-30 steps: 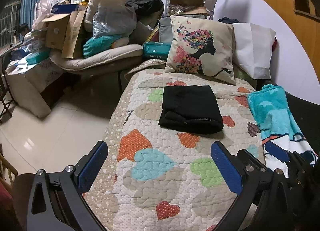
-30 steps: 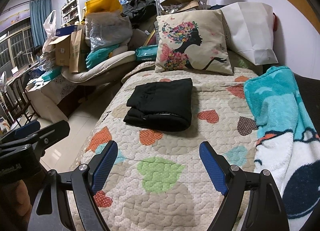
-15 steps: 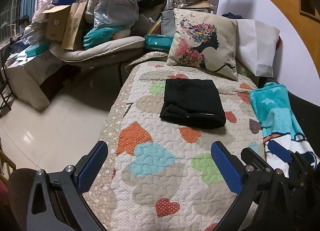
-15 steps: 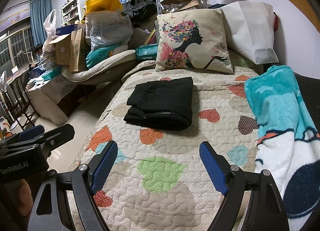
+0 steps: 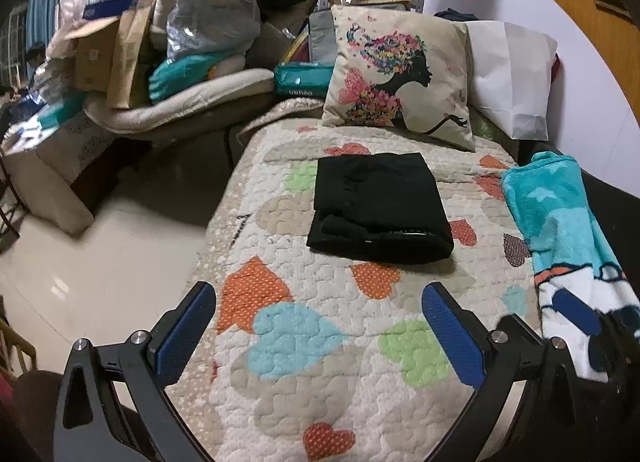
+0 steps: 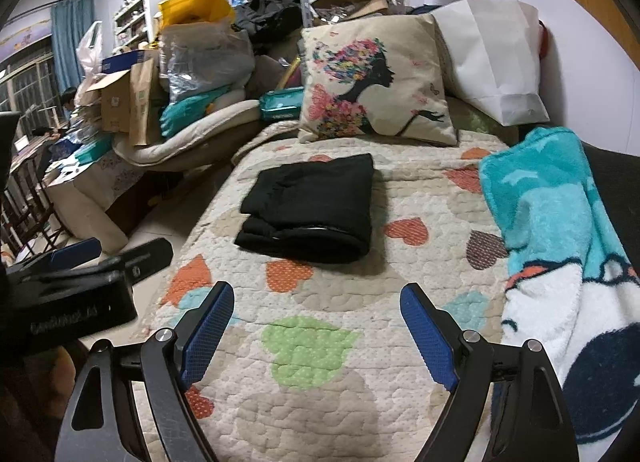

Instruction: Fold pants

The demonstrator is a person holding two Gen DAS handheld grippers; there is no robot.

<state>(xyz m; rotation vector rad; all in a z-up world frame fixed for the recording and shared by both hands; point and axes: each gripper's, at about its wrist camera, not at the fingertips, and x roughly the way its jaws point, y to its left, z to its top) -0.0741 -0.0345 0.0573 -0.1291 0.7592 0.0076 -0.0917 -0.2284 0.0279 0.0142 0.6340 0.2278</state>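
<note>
Both tongs hang over the near end of the bed, and neither one is holding anything. The left gripper (image 5: 319,320) has its blue pads spread wide apart, with only quilt (image 5: 320,390) showing between them. The right gripper (image 6: 317,312) is spread just as wide, also over bare quilt.

The pants (image 5: 378,205) lie straight ahead of both tongs, well beyond the fingertips, folded into a thick black rectangle with the stacked layers facing the tongs. From the left tongs they sit slightly right of centre; from the right tongs they sit slightly left of centre (image 6: 310,207). Nothing touches them but the quilt beneath.

Past the pants, at the far end of the bed, a cushion (image 5: 400,75) printed with a woman's flowery silhouette leans upright. To its right a white bag (image 5: 510,75) stands against the wall. A turquoise blanket (image 6: 556,229) runs along the right side of both tongs, close to the right tongs' right finger and well apart from the pants.

To the left of the tongs the floor (image 5: 100,262) drops away, and beyond it a heap of boxes (image 5: 108,53) and bags is piled on a padded seat.

In the right wrist view the left tongs' body shows at the left edge, beside the bed's side.
</note>
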